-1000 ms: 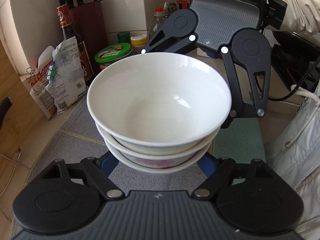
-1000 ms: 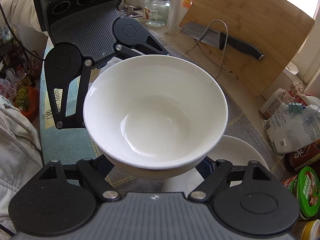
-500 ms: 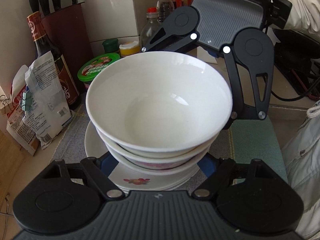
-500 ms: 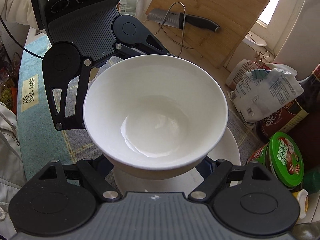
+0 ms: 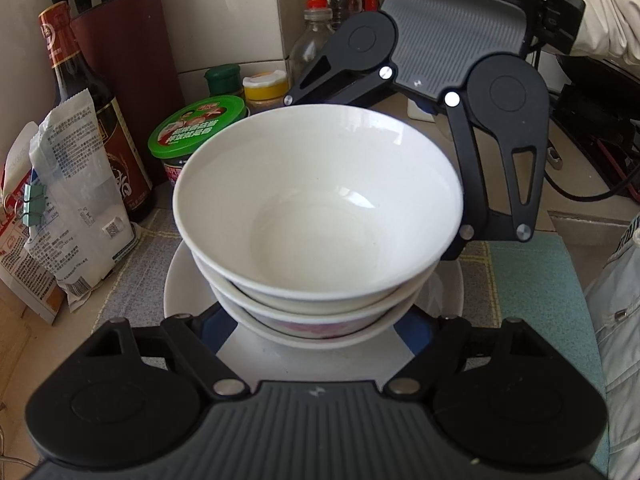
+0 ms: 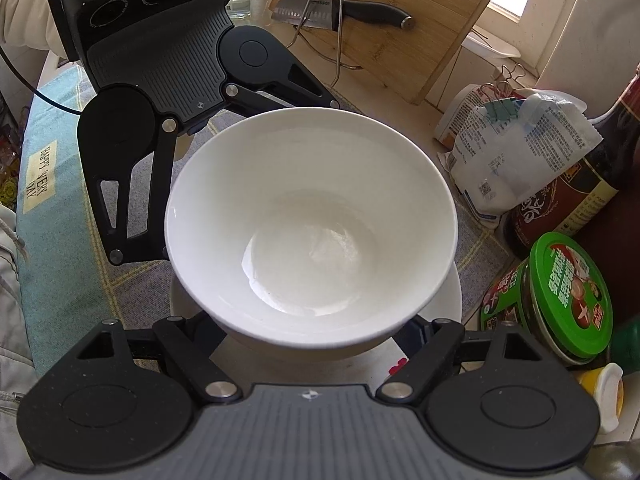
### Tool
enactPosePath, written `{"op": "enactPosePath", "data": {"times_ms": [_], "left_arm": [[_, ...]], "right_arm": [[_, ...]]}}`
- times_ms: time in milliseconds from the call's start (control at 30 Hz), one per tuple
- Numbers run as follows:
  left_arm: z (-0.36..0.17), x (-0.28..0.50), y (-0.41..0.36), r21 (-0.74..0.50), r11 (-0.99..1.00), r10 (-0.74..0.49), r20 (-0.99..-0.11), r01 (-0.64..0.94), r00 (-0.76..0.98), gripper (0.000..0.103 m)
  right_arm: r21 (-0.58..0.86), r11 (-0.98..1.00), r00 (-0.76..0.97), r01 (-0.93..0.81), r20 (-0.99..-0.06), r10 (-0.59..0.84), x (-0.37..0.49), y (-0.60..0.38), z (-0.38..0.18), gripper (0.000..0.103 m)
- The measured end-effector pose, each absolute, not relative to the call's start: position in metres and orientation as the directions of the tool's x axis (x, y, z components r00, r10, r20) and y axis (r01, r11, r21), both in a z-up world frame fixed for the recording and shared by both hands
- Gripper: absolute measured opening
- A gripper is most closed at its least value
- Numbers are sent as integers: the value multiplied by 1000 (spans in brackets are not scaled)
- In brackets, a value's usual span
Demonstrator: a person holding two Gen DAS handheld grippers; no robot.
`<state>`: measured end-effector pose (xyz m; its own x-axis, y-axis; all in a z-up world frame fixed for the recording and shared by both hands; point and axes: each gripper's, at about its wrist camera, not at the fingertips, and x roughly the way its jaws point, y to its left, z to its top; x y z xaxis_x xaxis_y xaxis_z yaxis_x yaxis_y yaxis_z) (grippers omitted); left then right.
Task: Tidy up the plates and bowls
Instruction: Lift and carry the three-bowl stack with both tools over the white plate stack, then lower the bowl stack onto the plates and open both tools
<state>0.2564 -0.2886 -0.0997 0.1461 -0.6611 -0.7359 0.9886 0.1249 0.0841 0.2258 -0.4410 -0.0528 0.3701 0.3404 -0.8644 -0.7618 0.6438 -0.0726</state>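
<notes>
We hold the stack of bowls [image 5: 320,216] from opposite sides, left gripper [image 5: 316,320] and right gripper [image 6: 316,332] clamped, above the plates [image 5: 184,280].

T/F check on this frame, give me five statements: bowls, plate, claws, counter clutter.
1. Three bowls are nested. True.
2. The stack is over a white plate. True.
3. Only the left claw is at the stack. False: the right claw is at it too, from the opposite side.
4. The top bowl holds soup. False: it is empty.
5. A green-lidded jar stands beside the stack. True.
</notes>
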Motion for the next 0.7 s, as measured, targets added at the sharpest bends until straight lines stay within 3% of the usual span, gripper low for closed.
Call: {"op": "enactPosePath", "data": {"times_ms": [400, 433, 500, 600, 700], "left_arm": [[-104, 262, -288, 56, 140, -669, -731, 988, 136, 84], [-104, 261, -288, 61, 141, -670, -729, 988, 141, 84], [-105, 258, -287, 74, 146, -672, -724, 986, 154, 84], [-104, 255, -283, 90, 166, -676, -715, 982, 180, 94], [-103, 253, -276, 91, 194, -674, -711, 977, 200, 95]], "right_arm": [[-41, 663, 360, -748, -863, 353, 233, -446, -57, 88], [-38, 664, 359, -747, -863, 355, 233, -446, -57, 89], [-14, 671, 353, -741, -858, 373, 233, -446, -55, 102], [-29, 675, 373, -737, -850, 372, 231, -445, -53, 103], [-58, 681, 391, -730, -853, 346, 229, -444, -54, 103]]}}
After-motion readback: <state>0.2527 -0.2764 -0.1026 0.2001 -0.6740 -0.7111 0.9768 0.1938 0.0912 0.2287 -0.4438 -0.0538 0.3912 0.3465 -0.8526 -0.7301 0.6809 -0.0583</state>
